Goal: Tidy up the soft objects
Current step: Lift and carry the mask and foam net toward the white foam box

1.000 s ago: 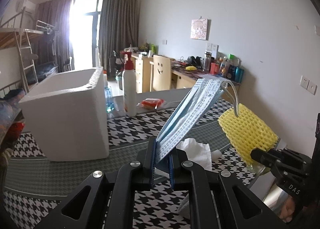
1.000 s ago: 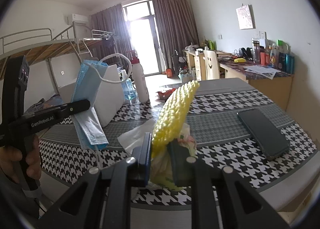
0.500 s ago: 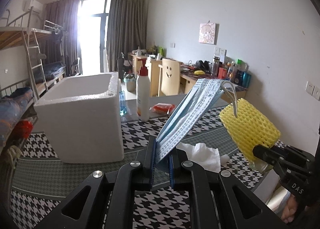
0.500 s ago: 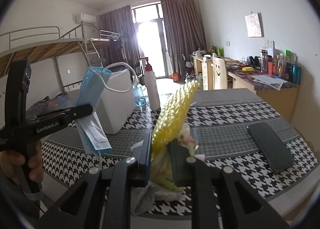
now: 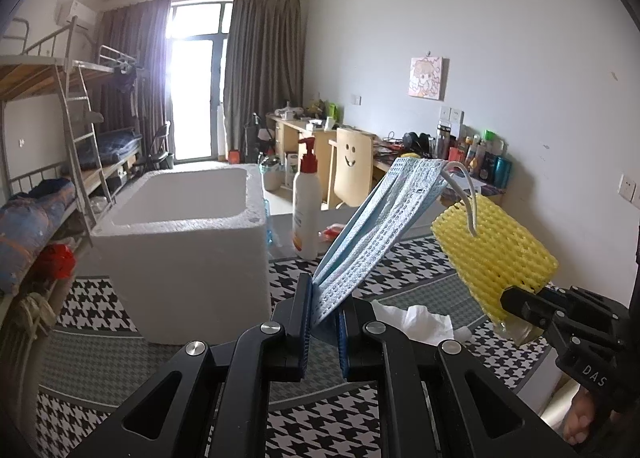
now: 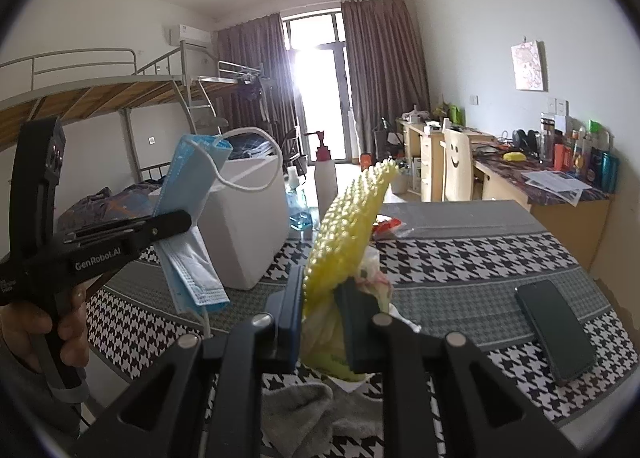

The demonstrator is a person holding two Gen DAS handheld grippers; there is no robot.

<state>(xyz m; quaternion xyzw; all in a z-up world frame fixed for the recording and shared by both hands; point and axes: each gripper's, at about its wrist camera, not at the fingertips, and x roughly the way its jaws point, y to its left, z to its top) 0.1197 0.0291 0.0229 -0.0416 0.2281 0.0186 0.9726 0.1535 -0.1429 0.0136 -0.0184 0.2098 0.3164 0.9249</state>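
My left gripper is shut on a stack of blue face masks, held up above the table; it also shows in the right wrist view with the masks. My right gripper is shut on a yellow foam net together with a crumpled plastic bag; it also shows in the left wrist view with the net. A white foam box stands open on the table to the left.
A houndstooth cloth covers the table. A white pump bottle stands behind the box. A crumpled tissue lies near me. A grey cloth lies under my right gripper. A dark phone lies at the right.
Both grippers have risen and pulled back a little with their loads still held. The foam box now shows its open top.
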